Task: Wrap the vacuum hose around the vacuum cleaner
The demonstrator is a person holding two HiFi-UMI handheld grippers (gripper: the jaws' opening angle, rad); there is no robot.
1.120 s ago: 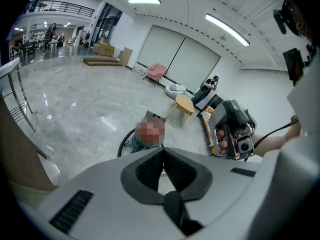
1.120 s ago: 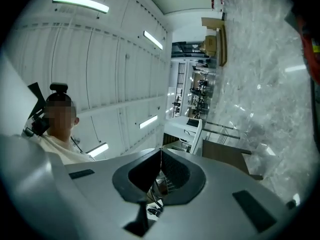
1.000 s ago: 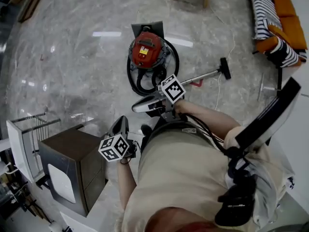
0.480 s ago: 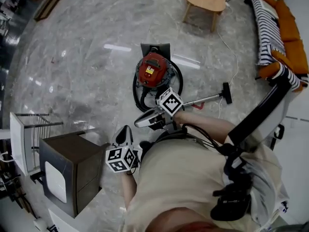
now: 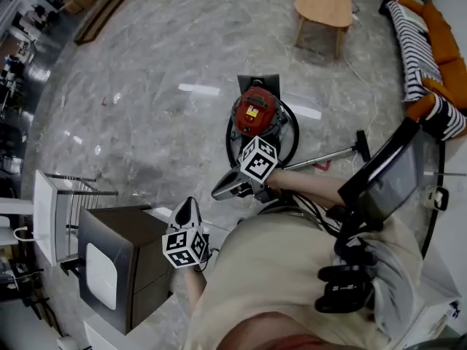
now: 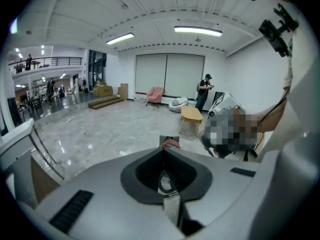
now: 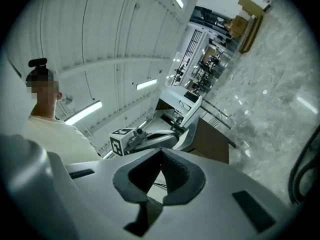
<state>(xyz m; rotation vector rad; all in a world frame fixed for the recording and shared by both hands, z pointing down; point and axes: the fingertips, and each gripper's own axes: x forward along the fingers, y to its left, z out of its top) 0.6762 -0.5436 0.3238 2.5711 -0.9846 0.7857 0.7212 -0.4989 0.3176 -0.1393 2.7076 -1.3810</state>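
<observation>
1. Since neither has anything to carry, both grippers are kept close to the person's body. The left gripper has its jaws pressed fully together on nothing and tips downward beside the cabinet. The right gripper is likewise closed and empty, and points sideways across the torso.
2. Ahead of the person the vacuum stands on the floor, red top up, well apart from both grippers.
3. Round its base the hose lies in a black loop that hugs the sides. I judge from this that the wrap is largely in place.
4. Off to the right the wand stretches flat along the floor. Being rigid, it probably has to stay outside the coil.
5. With the jaws closed and the vacuum out of reach, no handling looks under way. Any tidying of the loop would call for a gripper to open and come down to the floor.
</observation>
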